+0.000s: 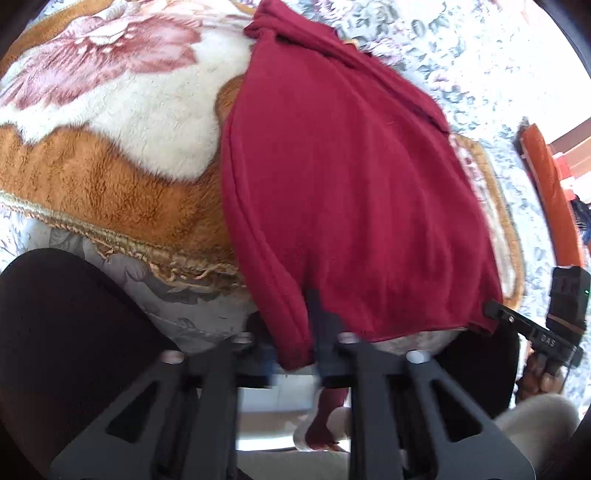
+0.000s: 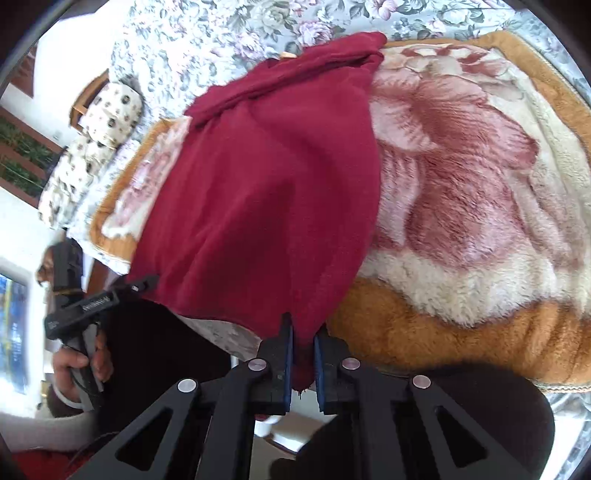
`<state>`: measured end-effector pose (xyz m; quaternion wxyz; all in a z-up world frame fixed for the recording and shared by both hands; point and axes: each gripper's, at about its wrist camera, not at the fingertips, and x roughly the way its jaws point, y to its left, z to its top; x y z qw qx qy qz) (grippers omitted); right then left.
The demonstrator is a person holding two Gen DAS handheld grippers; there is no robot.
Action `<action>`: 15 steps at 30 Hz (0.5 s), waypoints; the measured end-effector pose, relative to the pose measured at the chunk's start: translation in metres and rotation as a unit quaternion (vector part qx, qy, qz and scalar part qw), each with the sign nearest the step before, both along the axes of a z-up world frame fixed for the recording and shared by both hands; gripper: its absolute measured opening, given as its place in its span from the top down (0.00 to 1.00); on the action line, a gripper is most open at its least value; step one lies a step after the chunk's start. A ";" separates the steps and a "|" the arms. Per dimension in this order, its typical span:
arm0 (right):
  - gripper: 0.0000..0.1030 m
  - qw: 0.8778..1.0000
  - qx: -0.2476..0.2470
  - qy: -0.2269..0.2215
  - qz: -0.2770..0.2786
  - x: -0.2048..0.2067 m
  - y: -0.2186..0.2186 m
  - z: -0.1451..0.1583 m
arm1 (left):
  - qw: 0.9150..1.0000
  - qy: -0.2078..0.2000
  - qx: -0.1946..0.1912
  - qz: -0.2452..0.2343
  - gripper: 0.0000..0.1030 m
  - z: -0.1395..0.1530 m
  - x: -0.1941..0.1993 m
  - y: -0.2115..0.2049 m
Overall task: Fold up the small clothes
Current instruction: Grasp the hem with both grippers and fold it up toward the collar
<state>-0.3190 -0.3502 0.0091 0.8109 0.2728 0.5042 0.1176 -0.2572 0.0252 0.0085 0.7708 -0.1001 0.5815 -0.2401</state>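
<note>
A dark red garment [image 1: 351, 184] lies spread lengthwise on a plush blanket, its far end bunched. Its near hem hangs off the blanket's edge. My left gripper [image 1: 299, 325] is shut on the hem's near left corner, and cloth drapes over one finger. In the right wrist view the garment [image 2: 266, 184] runs away from my right gripper [image 2: 303, 332], whose blue pads pinch the hem's other corner. Each gripper shows in the other's view, the right gripper [image 1: 493, 308] and the left gripper [image 2: 149, 280], each at its corner of the hem.
The plush blanket [image 2: 480, 184] has a pink flower and an orange border, and lies on a floral bedsheet [image 2: 221, 33]. A spotted pillow [image 2: 92, 147] sits at the left, an orange object [image 1: 546, 184] at the right. A person's dark-clothed legs [image 1: 55, 332] are close below.
</note>
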 end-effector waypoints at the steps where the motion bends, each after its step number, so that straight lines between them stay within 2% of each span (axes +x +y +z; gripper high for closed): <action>1: 0.92 1.000 0.011 -0.013 0.002 0.001 -0.001 0.007 | 1.000 -0.006 -0.013 -0.001 0.90 0.009 0.000 0.003; 3: 0.92 0.999 0.029 -0.042 0.003 0.004 -0.006 0.024 | 0.999 -0.015 -0.044 -0.001 0.90 0.028 0.005 0.008; 6: 0.92 0.995 0.057 -0.084 -0.011 0.014 -0.020 0.050 | 0.997 -0.030 -0.068 -0.004 0.90 0.052 0.019 0.009; 11: 0.92 0.985 0.086 -0.142 -0.047 0.040 -0.044 0.085 | 0.994 -0.059 -0.087 0.000 0.90 0.082 0.058 0.007; 15: 0.92 0.980 0.083 -0.162 -0.075 0.078 -0.061 0.100 | 0.991 -0.094 -0.090 0.014 0.90 0.106 0.104 -0.002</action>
